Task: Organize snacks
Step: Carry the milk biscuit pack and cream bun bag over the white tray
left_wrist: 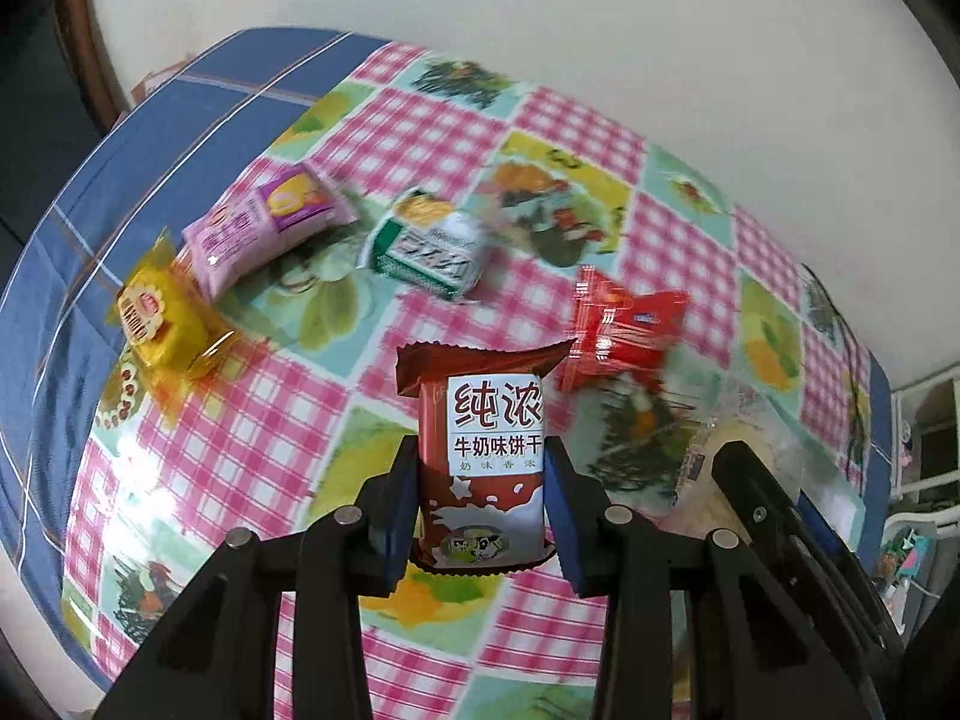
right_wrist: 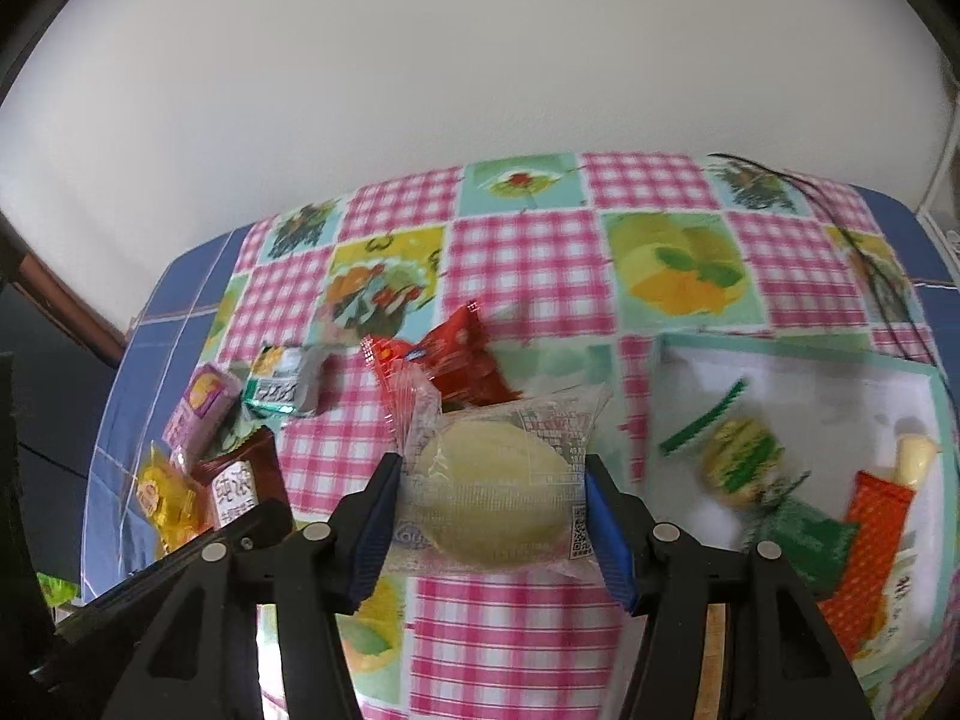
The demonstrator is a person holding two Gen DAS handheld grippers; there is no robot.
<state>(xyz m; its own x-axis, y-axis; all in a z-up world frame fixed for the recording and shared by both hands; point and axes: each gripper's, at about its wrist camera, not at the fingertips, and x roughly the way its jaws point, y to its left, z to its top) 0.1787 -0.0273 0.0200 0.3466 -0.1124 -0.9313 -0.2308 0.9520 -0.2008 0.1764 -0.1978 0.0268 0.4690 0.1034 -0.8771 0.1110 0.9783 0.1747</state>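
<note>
Left gripper (left_wrist: 483, 495): black frame, blue pads, pointed steeply down above the checked tablecloth (left_wrist: 420, 138); jaws were clamped on both sides of an upright brown biscuit packet (left_wrist: 480, 450).

Right gripper (right_wrist: 489, 495): same build, also angled down over the tablecloth; pads pressed against the ends of a clear-wrapped pale cake (right_wrist: 498, 492).

a home: chequered oilcloth (left_wrist: 384, 138) over a table.
</note>
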